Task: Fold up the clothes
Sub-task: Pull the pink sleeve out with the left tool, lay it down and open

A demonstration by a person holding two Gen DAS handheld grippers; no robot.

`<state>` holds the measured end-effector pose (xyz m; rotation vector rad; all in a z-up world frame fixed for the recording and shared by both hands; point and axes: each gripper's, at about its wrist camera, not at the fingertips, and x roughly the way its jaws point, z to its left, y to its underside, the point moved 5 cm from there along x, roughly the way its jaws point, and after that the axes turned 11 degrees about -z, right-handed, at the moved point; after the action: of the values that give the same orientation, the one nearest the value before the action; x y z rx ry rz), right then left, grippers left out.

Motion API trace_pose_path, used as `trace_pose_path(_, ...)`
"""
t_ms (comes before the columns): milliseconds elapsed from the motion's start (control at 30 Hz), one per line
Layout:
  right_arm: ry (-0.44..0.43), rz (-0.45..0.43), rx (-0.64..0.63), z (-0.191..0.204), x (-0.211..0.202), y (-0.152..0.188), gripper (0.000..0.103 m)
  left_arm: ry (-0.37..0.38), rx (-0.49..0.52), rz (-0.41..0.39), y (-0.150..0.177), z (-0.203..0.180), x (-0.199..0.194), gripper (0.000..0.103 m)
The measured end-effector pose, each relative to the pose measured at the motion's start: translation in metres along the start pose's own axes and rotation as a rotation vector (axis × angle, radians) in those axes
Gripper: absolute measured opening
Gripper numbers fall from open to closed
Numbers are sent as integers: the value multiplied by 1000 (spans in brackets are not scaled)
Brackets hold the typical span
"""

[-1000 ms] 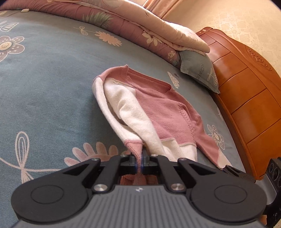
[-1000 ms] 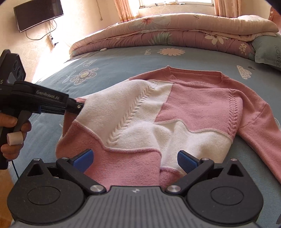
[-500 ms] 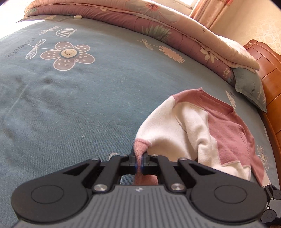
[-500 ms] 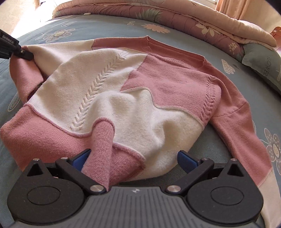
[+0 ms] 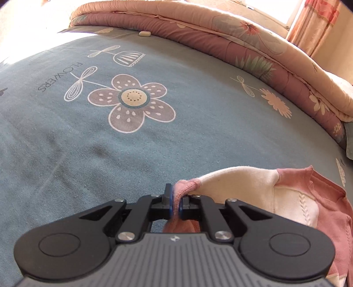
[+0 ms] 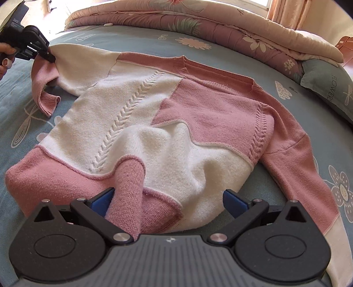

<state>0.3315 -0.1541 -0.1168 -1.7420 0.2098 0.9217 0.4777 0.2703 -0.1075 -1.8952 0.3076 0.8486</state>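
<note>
The pink-and-cream knitted sweater (image 6: 167, 123) lies face up on the blue flowered bedsheet (image 5: 110, 154), neckline towards the rolled quilt (image 6: 198, 19), hem towards the right gripper (image 6: 169, 198). That gripper's jaws stand wide, a raised pink hem fold against its left pad. The left gripper (image 5: 175, 204) is clamped on the pink cuff (image 6: 45, 77), sleeve stretched out sideways.

The word "FLOWERS" is printed in dark capitals on the blue bedsheet (image 5: 66, 136), beside a drawn flower toward its far left part. On the grey-green pillow (image 6: 326, 88) at the bed's right edge, "FLOWER" can be read, its end cut off. On the left gripper (image 6: 49, 57), "DAS" is seen; smaller lettering there cannot be read.
</note>
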Motion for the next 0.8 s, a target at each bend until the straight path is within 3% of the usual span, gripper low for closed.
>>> trace_pose_path(167, 0, -3, -6, 2, 2, 0, 103, -16, -39, 9, 7, 5, 15, 10)
trace_pose_path(200, -1, -6, -8, 2, 1, 0, 103, -6, -43, 2, 8, 6, 11, 15)
trace_pose_path(300, -1, -6, -8, 4, 2, 0, 103, 48, -49, -9, 9, 11, -8, 33)
trace_pose_path(433, -1, -8, -15, 7, 1, -1, 103, 84, 10, -50, 10, 13, -45, 48)
trace_pose_path(567, -6, -16, -17, 10, -2, -2, 103, 167, 1, -71, 27, 5, -83, 52)
trace_pose_path(700, -12, -22, -29, 15, -4, -3, 103, 225, 108, -27, 62, -37, -100, 61)
trace_pose_path(800, -19, -29, -36, 18, -7, -4, 103, 161, 265, -70, 81, -71, -100, 64)
